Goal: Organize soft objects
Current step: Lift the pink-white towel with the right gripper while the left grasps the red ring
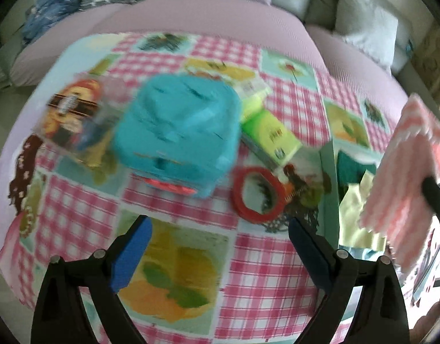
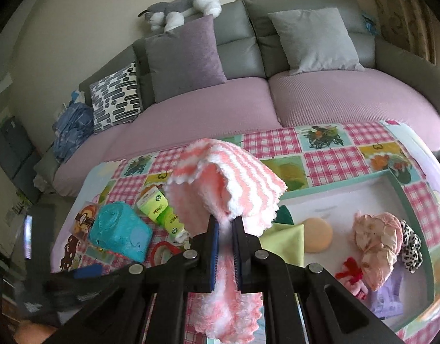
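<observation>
Right gripper [image 2: 225,223] clamped tight on a pink-and-white striped fluffy cloth [image 2: 228,177]; cloth pinched near its middle, one fold standing up ahead of the fingers, the rest hanging below them; held in the air above the patchwork tablecloth [image 2: 328,154], just left of the mint-rimmed tray [image 2: 391,177].

Left gripper [image 1: 220,229] empty, fingers spread wide, pointing down over the cloth-covered table; teal tissue pack [image 1: 177,134], green box [image 1: 271,134] and red ring [image 1: 258,195] lie ahead of it; this view is blurred.

Tray already holds a peach sponge [image 2: 317,235], light green cloth [image 2: 285,240], crumpled pink fabric [image 2: 374,243], a spotted plush piece [image 2: 410,246], something red [image 2: 348,272] and a lilac item [image 2: 389,301].

Step in hand, as I judge it: carry the striped cloth over into the tray. To do it well: keep the pinch firm until the hanging tail clears the tray rim; aim for the bare white floor at the tray's back; lower before letting go, so the folds settle inside and do not drape over the rim.
</observation>
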